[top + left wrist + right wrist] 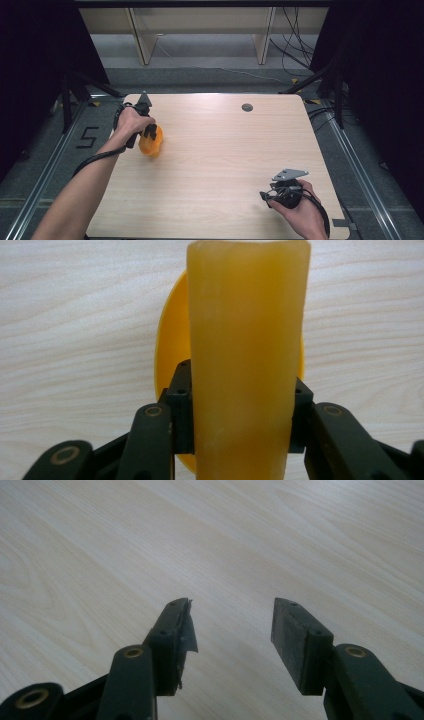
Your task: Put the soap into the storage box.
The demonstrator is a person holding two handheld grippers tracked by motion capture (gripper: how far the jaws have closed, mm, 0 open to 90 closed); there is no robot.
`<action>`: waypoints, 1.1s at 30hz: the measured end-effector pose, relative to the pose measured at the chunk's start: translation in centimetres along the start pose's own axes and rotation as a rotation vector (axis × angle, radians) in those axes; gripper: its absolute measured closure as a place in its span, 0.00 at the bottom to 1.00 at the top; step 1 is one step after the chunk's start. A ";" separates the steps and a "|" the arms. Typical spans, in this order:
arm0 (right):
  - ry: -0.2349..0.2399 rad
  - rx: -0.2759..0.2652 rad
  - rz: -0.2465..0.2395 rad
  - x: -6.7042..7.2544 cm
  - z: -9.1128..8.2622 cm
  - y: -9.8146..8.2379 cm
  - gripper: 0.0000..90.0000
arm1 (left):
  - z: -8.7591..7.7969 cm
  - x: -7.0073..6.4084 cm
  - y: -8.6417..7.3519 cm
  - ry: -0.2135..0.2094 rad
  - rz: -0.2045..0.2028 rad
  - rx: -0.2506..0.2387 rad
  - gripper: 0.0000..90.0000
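Gripping orange piece point(245, 365) between left gripper point(240, 405) jaws

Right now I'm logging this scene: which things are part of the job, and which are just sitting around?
In use:
- orange object, clamped in left tongs
- right tongs, open, holding nothing

Just around:
- round grey cap in the table
- cables on the floor
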State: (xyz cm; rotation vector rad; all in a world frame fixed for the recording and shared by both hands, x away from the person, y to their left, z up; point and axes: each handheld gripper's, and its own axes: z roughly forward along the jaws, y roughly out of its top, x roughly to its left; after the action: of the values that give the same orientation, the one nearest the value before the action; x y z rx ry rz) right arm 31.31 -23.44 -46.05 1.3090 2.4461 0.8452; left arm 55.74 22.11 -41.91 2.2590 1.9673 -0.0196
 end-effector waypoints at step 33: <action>0.003 0.005 0.002 0.1 0.1 0.0 0.55 | -5.0 0.6 -6.0 -0.056 0.128 -0.372 0.34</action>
State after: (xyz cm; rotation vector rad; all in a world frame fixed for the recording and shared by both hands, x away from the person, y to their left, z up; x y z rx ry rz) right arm 31.25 -23.36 -46.13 1.3136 2.4508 0.8425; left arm 49.50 24.09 -37.65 2.1060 1.6334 0.2707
